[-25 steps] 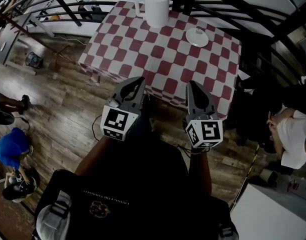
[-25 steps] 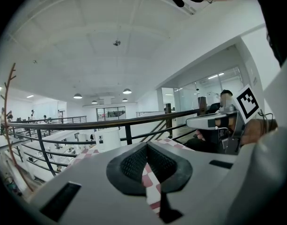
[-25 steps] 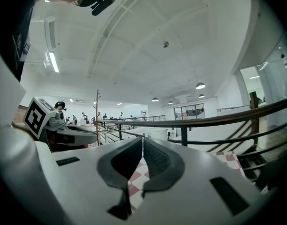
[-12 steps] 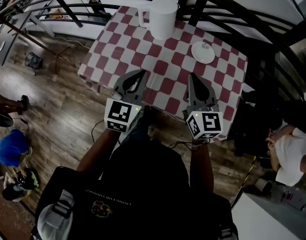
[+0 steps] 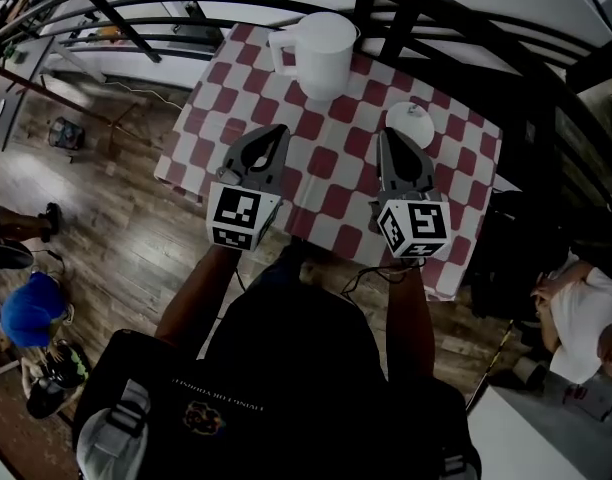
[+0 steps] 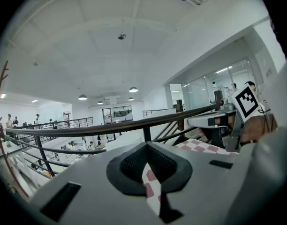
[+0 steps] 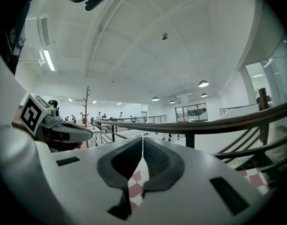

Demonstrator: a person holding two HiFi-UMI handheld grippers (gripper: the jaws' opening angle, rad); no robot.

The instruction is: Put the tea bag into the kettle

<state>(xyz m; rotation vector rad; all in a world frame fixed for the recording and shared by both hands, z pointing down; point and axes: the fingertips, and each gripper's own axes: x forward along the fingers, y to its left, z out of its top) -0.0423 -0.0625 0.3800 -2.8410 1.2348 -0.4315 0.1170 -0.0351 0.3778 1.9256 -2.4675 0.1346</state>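
A white kettle (image 5: 324, 53) with a handle on its left stands at the far end of a table with a red and white check cloth (image 5: 326, 158). To its right lies a small white saucer (image 5: 410, 125) with a small pale item on it, too small to name. My left gripper (image 5: 276, 130) hovers over the table's near left part, jaws shut and empty (image 6: 146, 144). My right gripper (image 5: 388, 133) hangs just short of the saucer, also shut with nothing in it (image 7: 142, 138). Both point up and away over the railing.
A black railing (image 5: 456, 8) curves behind the table. Wooden floor (image 5: 116, 218) lies to the left, with a person in blue (image 5: 31, 308) there. Another person in white (image 5: 586, 298) sits at the right, past a dark shape (image 5: 516, 258) beside the table.
Both grippers have moved forward from over the floor to above the table's near half. The right one has drawn close to the saucer. The jaws stay shut.
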